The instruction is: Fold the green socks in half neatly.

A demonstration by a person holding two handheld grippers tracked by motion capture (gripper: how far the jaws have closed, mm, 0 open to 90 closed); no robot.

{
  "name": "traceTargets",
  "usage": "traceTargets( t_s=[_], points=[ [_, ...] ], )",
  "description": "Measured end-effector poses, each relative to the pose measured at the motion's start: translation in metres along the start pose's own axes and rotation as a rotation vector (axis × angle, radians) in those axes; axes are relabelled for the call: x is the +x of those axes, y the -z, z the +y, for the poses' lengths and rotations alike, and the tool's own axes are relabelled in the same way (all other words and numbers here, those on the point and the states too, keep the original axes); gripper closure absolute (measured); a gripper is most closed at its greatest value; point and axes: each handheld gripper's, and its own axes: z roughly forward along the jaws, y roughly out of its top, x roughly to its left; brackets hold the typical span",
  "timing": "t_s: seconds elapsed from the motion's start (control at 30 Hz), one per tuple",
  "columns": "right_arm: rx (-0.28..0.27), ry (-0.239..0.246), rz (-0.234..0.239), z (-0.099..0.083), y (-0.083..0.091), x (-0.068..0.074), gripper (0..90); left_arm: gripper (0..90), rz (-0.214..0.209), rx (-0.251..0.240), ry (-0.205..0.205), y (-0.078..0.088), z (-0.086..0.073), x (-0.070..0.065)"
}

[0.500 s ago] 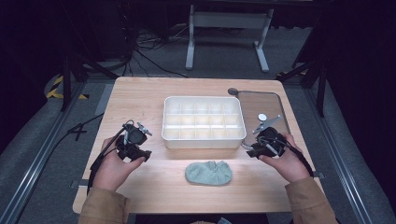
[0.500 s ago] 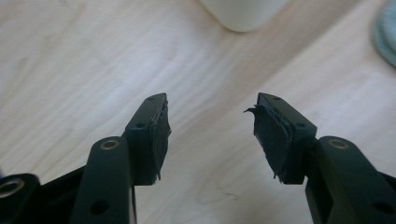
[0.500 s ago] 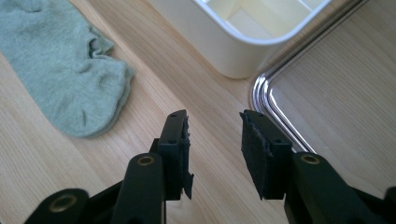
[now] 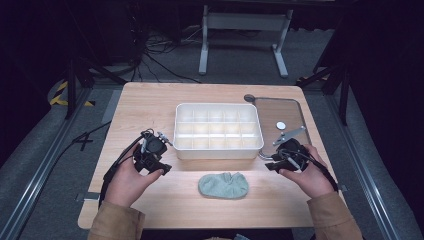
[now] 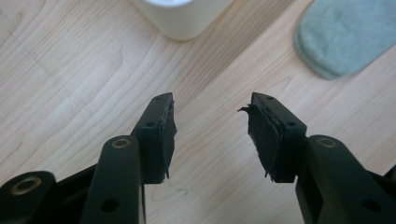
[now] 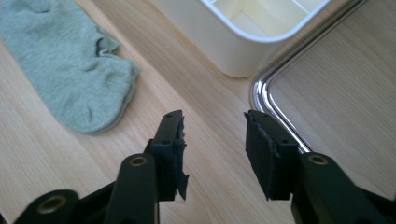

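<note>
While both grippers hover over the table, a green sock (image 4: 223, 185) lies flat between them.
Left gripper (image 4: 159, 167) and right gripper (image 4: 270, 163): jaws parted, nothing held; sock just in front of white compartment tray (image 4: 218, 150).

We see a white compartment box (image 4: 218, 131) standing near the middle of the bench (image 4: 150, 105), its long sides parallel to the near and far edges; its small cells look empty as far as we can tell. Just beside it, toward the right edge of the bench, lies a shiny metal-rimmed tray (image 4: 295, 111) with rounded corners, almost touching the box. On the tray we make out a small white disc (image 4: 281, 125). Beyond the far edge of the bench, on the grey floor (image 4: 240, 60), stands a pale metal frame (image 4: 243, 22), with dark cables (image 4: 155, 57) trailing to its left.
</note>
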Motion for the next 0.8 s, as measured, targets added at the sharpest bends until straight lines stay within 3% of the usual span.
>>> traceTargets(
  t_s=[0.07,0.13,0.23,0.47,0.67,0.8],
  points=[
    [-0.002,0.012,0.005,0.000,0.000,0.002,64.7,53.1,-0.016,-0.010,-0.014,0.001,0.003,-0.003],
    [-0.006,0.026,0.062,-0.001,0.000,0.009,73.1,54.5,-0.047,0.002,-0.042,0.001,0.008,-0.011],
    [0.007,0.032,0.117,-0.001,-0.002,0.013,77.2,59.5,-0.067,0.024,-0.065,-0.001,0.014,-0.019],
    [0.032,0.051,0.129,-0.001,-0.005,0.023,81.4,59.6,-0.152,0.031,-0.100,-0.009,0.021,-0.030],
    [0.051,0.080,0.167,0.004,-0.012,0.035,82.1,56.4,-0.140,0.116,-0.143,-0.021,0.027,-0.044],
    [0.065,0.103,0.179,0.006,-0.017,0.043,84.2,55.3,-0.142,0.108,-0.136,-0.025,0.028,-0.049]
  ],
)
